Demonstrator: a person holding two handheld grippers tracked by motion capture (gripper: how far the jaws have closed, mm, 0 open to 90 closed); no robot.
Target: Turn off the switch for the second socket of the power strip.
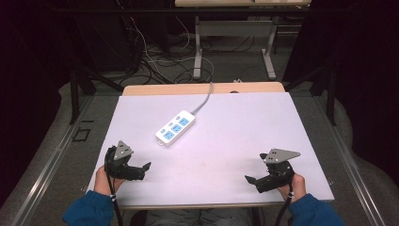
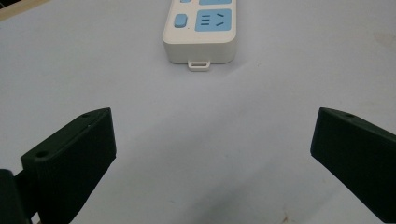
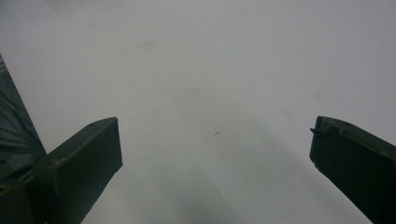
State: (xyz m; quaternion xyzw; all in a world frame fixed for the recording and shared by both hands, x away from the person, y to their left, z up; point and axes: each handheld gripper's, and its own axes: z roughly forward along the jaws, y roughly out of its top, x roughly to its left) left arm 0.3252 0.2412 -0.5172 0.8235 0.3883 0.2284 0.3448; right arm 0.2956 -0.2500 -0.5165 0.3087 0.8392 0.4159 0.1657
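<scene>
white-topped table (image 1: 263, 122): the largest item we list, a pale sheet over a wooden board whose bare edge shows at the far side; faint marks and specks on the surface in the right gripper view.

left gripper (image 1: 146, 167): we hold it in the left hand (image 1: 104, 179) at the near left of the table, grey three-cornered plate on top, blue sleeve at the wrist, cable trailing toward us. in the left gripper view (image 2: 212, 154) its two black jaws stand wide apart with nothing between them but bare table.

right gripper (image 1: 249, 180): held in the right hand (image 1: 294, 185) at the near right, well apart from the left one, jaws pointing toward the table's middle. in the right gripper view (image 3: 215, 154) we see its jaws likewise spread wide, empty, above plain tabletop.

power strip (image 1: 175, 127): white body, blue sockets and blue switches, lying flat on the table left of centre, set diagonally. it sits ahead of the left gripper, near but not touching; in the left gripper view (image 2: 200, 30) its near end with a small hanging tab faces the jaws.

grey cord (image 1: 205, 100): runs from the strip's far end over the table's back edge.
</scene>
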